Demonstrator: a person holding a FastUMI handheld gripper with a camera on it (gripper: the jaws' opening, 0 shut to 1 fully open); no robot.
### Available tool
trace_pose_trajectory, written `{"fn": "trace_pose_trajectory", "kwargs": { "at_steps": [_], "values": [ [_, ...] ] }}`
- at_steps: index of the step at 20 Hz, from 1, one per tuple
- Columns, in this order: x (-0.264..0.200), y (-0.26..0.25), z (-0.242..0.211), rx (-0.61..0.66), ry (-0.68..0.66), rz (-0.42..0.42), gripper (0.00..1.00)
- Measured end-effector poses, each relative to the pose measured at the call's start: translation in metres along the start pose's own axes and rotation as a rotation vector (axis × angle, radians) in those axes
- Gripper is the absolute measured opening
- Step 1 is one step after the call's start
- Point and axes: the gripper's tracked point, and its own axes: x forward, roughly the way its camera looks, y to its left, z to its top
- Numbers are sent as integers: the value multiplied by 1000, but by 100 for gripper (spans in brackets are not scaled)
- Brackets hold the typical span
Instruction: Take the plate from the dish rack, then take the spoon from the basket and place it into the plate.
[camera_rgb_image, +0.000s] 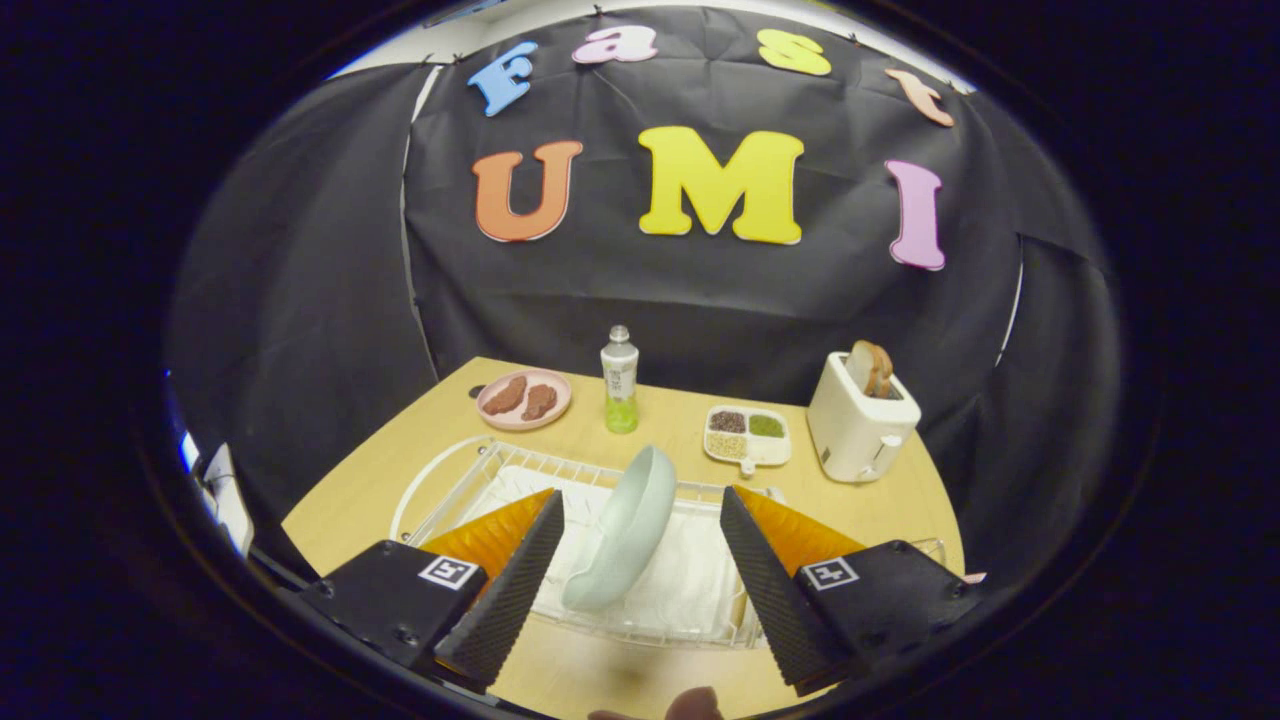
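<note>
A pale green plate (625, 530) stands on edge in a white wire dish rack (450, 480) on the wooden table. My gripper (640, 505) hovers over the rack, open wide, and the plate sits between the two fingers with a gap on each side. Neither finger touches it. The left finger (520, 570) and the right finger (765, 575) cover the rack's near corners. I cannot make out a spoon or a basket.
Beyond the rack stand a pink plate with two brown pieces (523, 398), a clear bottle with green liquid (619, 380), a small white divided tray of grains (747, 434) and a white toaster holding bread (860, 420). Bare table (340, 500) lies left of the rack.
</note>
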Motion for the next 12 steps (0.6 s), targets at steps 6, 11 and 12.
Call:
{"fn": "trace_pose_trajectory", "kwargs": {
  "at_steps": [6, 11, 12],
  "values": [
    [49, 5, -19, 109, 170, 10, 100],
    [85, 17, -36, 87, 255, -10, 92],
    [89, 18, -37, 78, 263, -26, 88]
  ]
}}
